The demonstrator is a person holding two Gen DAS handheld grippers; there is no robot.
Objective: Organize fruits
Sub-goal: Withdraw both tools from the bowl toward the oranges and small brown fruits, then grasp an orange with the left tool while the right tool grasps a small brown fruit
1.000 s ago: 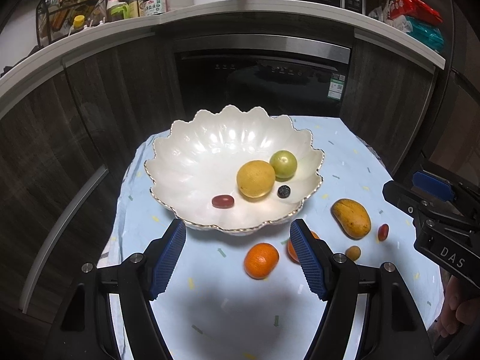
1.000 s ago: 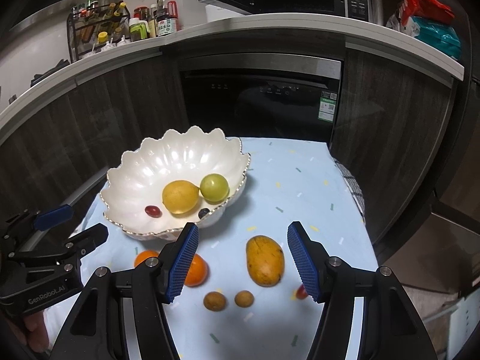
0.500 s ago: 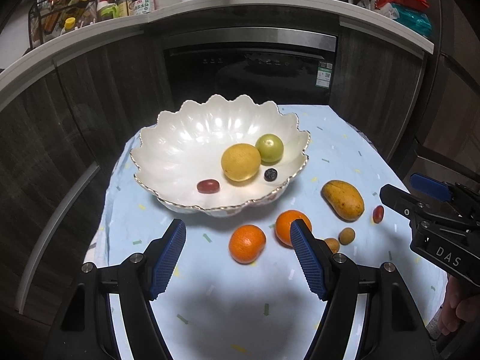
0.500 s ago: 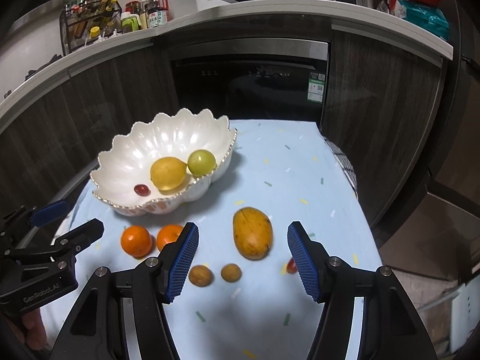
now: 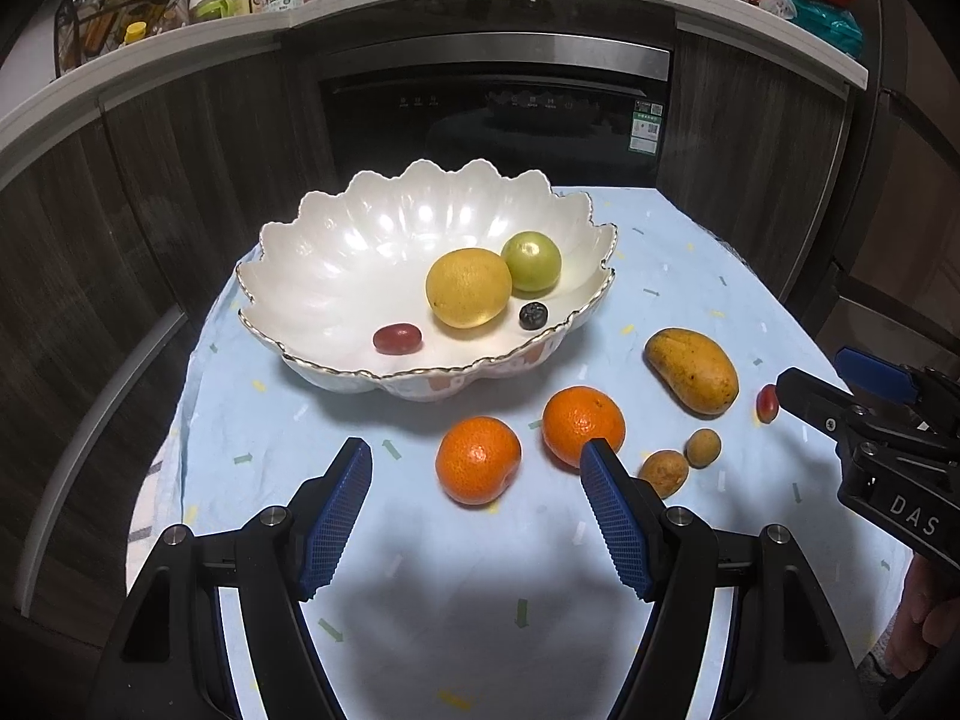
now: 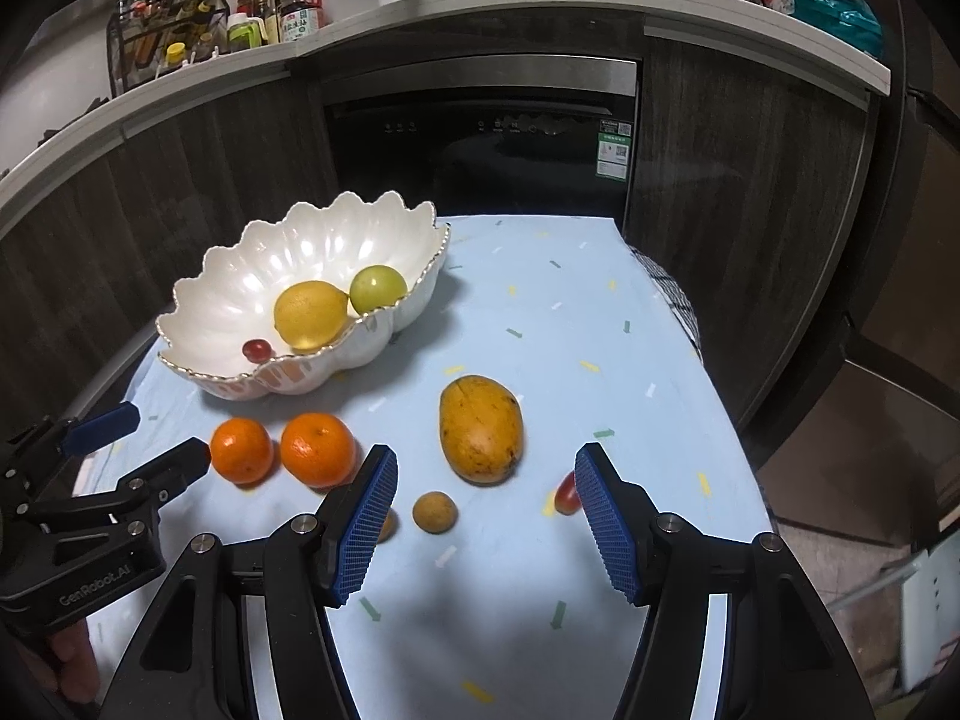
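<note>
Orange mandarins [image 5: 478,459] wait loose on the bench [image 5: 540,600], both grippers' jaws apart and empty.
Soft, round, rollable: I'd squeeze one lightly across its middle, then lift into the fragile bowl [image 5: 336,240].

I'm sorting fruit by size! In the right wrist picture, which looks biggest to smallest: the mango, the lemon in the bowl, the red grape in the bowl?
1. mango, though it's nearer the camera
2. lemon
3. red grape

The white scalloped bowl [image 5: 336,252] holds a lemon [image 5: 468,287], a green fruit [image 5: 531,261], a red grape [image 5: 396,338] and a dark berry [image 5: 533,315]. Two oranges [image 5: 477,459], a mango [image 5: 691,370] and two small brown fruits [image 5: 663,471] lie on the cloth near its front edge.
</note>
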